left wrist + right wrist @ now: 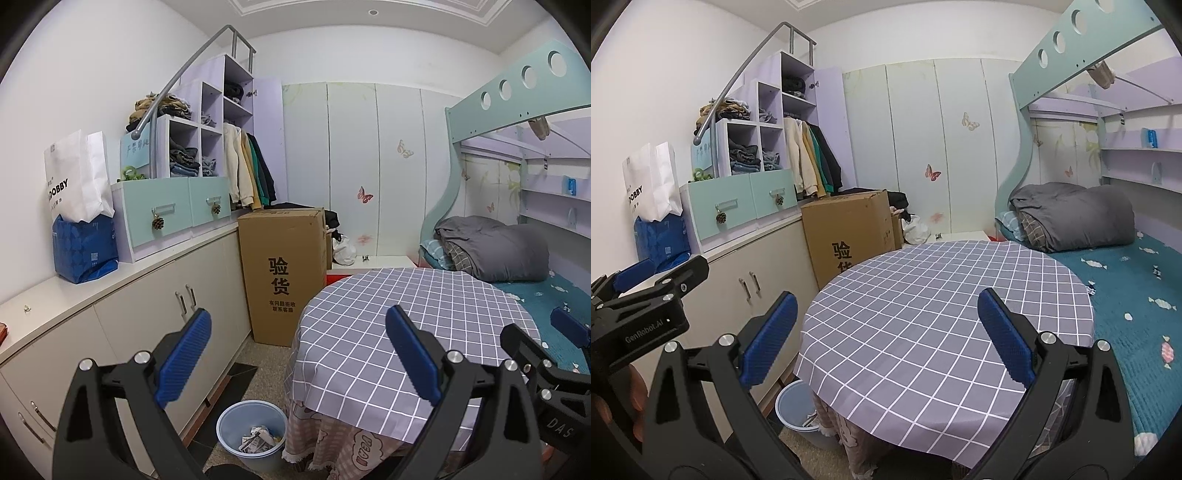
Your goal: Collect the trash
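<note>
Blue bin [252,428] beside checked table [369,325]

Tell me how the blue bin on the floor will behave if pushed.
The blue bin probably slides easily: it looks like thin plastic holding only some crumpled paper. Pushed high at its rim, it may tip, being light and tall for its base.

left gripper [298,354]: jaws wide | right gripper [886,338]: jaws wide

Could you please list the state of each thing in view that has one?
Left gripper: open, empty.
Right gripper: open, empty.
Bin: upright on floor, paper scraps inside.
Box: upright, closed.
Cabinet doors: shut.
Wardrobe: open, jackets hanging.
</note>
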